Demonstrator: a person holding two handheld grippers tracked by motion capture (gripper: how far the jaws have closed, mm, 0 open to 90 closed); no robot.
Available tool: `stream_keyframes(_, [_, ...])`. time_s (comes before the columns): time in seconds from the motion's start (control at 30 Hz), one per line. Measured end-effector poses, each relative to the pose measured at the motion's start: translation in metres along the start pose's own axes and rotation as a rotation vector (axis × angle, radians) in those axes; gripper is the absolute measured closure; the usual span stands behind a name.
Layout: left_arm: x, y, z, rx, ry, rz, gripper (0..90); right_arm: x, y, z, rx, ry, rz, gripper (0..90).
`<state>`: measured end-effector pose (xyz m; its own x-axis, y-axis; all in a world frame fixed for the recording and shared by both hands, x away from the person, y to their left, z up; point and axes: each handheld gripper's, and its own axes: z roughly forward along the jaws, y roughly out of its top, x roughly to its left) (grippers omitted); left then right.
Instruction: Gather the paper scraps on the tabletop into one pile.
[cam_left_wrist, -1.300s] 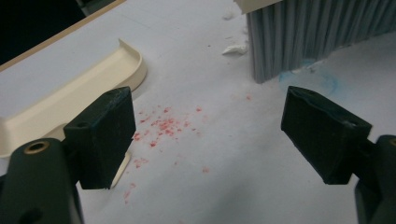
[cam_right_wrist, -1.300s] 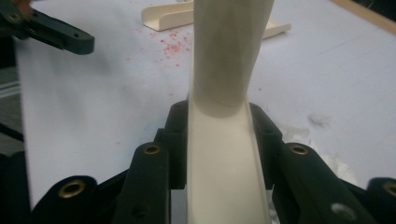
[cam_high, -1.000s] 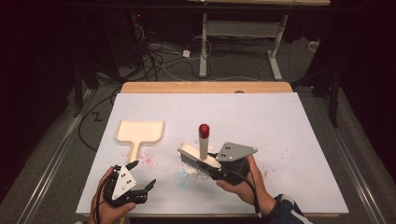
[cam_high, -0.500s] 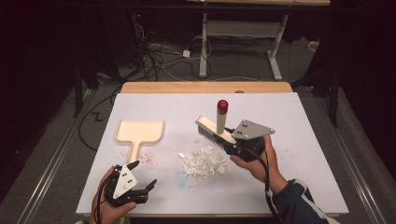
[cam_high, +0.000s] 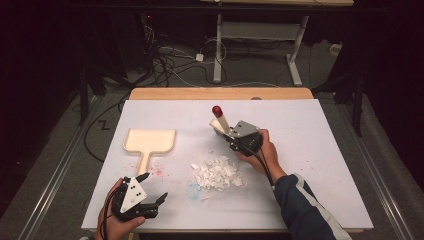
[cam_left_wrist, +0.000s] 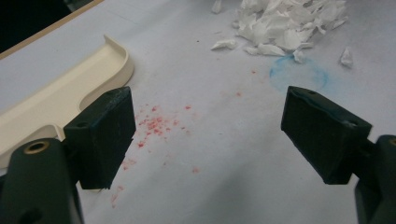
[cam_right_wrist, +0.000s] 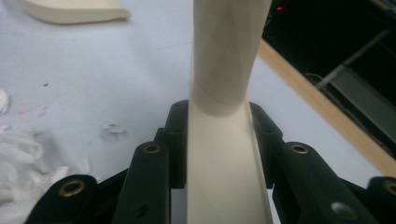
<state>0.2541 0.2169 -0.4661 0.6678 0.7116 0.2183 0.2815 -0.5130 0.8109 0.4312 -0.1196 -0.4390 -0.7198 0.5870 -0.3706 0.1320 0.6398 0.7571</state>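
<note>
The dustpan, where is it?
In the high view the dustpan lies on the table's left side, left of the paper scraps and beyond the left gripper.

High view looks down; both gripper views, close, share paper scraps (cam_left_wrist: 285, 28).

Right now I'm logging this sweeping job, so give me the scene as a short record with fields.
right gripper: shut on brush
brush: cream handle, red tip, held beyond the paper scraps
left gripper: open, holds nothing
paper scraps: white pile, mid-table
dustpan: cream, lying flat left of the scraps
table: white cover with red and blue specks
</note>
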Motion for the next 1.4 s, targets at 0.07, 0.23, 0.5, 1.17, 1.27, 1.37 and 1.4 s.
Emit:
stream_keyframes(0.07, [0.0, 0.0, 0.0, -0.003, -0.002, -0.001, 17.1, 0.007, 0.0, 0.004, -0.019, 0.057, -0.012, 68.3])
stream_keyframes(0.23, [0.0, 0.0, -0.002, -0.009, 0.0, -0.004, 17.1, 0.028, -0.002, -0.003, -0.04, 0.201, -0.113, 67.2])
stream_keyframes(0.5, [-0.002, 0.002, 0.0, -0.004, -0.012, 0.005, 17.1, 0.038, -0.012, -0.041, -0.121, 0.347, -0.155, 68.1])
stream_keyframes(1.17, [-0.012, 0.007, 0.005, 0.02, -0.007, 0.04, 18.0, 0.051, -0.045, -0.113, 0.01, -0.162, 0.228, 68.3])
stream_keyframes(1.27, [-0.012, 0.007, 0.004, 0.018, -0.011, 0.044, 18.0, 0.062, -0.044, -0.102, 0.04, -0.194, 0.247, 68.3])
stream_keyframes(1.37, [-0.01, 0.007, 0.005, 0.018, -0.017, 0.029, 18.0, 0.073, -0.037, -0.094, 0.04, -0.168, 0.299, 68.3])
stream_keyframes(1.4, [-0.01, 0.006, 0.005, 0.014, -0.019, 0.024, 18.0, 0.079, -0.033, -0.091, 0.041, -0.161, 0.299, 68.2])
